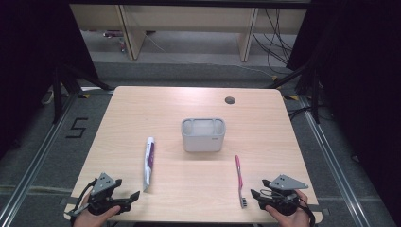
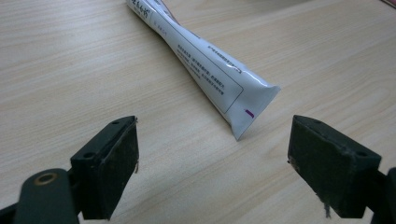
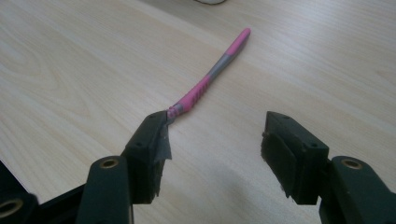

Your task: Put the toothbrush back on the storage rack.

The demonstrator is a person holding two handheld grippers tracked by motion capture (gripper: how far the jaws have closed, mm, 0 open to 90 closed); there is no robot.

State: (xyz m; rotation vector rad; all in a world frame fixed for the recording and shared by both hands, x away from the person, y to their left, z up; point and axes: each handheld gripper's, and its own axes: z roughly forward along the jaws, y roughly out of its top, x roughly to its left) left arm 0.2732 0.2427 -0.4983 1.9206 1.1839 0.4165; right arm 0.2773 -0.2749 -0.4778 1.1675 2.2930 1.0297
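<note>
A white toothpaste tube (image 1: 149,163) with purple print lies left of centre on the wooden table (image 1: 189,99). Its crimped end points at my left gripper (image 1: 130,201). In the left gripper view the tube (image 2: 205,60) ends just ahead of the open left gripper (image 2: 215,163), with nothing between the jaws. A pink and grey toothbrush (image 1: 240,182) lies at the right front, bristles toward me. My right gripper (image 1: 259,188) sits just right of its head. In the right gripper view the toothbrush (image 3: 210,79) runs away from the open right gripper (image 3: 215,149), its head hidden behind the left jaw.
A grey plastic holder (image 1: 203,135) with compartments stands upright at the table's centre, beyond both items. A round cable hole (image 1: 230,100) is near the far edge. The table's front edge runs just under both hands.
</note>
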